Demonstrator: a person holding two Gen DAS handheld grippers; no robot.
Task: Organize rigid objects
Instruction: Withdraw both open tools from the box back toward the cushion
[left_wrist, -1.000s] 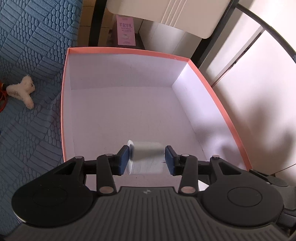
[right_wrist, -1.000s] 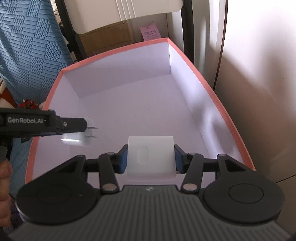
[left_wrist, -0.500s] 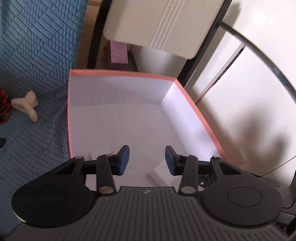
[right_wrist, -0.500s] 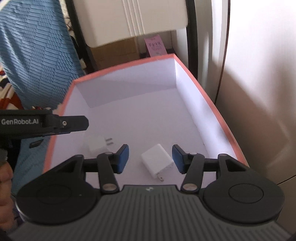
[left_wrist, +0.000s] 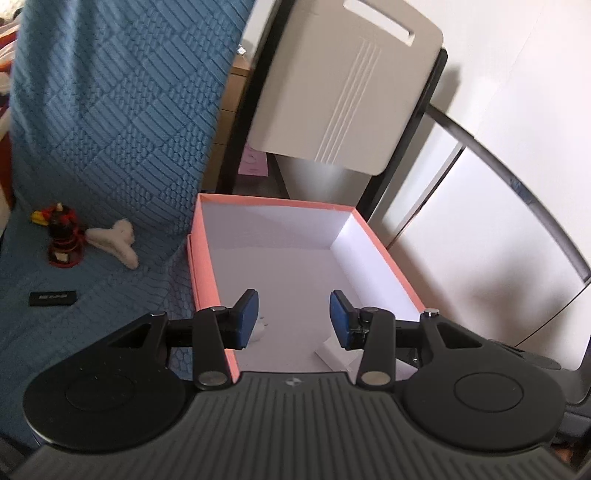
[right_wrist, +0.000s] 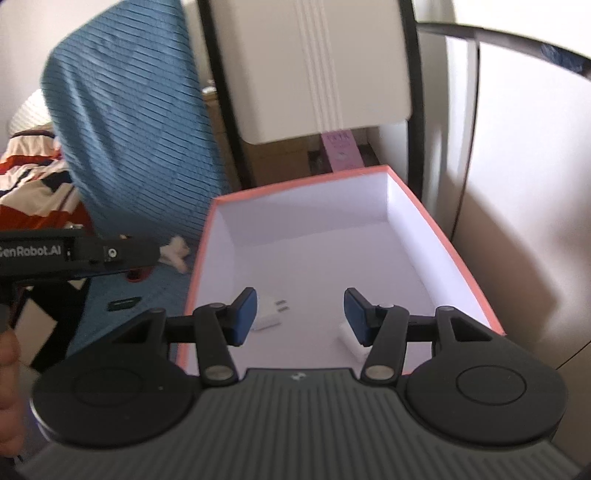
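A pink-rimmed box (left_wrist: 195, 258) with a white inside lies ahead in both views. Two white plug chargers rest on its floor near the front wall. In the right wrist view one charger (right_wrist: 267, 314) shows its prongs, and the other charger (right_wrist: 351, 338) is half hidden behind my right finger. My left gripper (left_wrist: 293, 314) hangs above the box's near end, open, with nothing between its blue pads. My right gripper (right_wrist: 299, 314) is also open and empty above the box (right_wrist: 443, 236). The left gripper's side (right_wrist: 110, 253) shows at the left of the right wrist view.
A blue quilted cover (left_wrist: 110, 129) lies left of the box, with a red-and-black figurine (left_wrist: 62, 236), a white clip-like object (left_wrist: 114, 240) and a small black bar (left_wrist: 53, 298) on it. A white chair back (left_wrist: 343, 96) stands behind. White panels stand on the right.
Both grippers let go of their white chargers, which now lie on the box floor. Both then rose and drew back, and the left one swung toward the blue cover.
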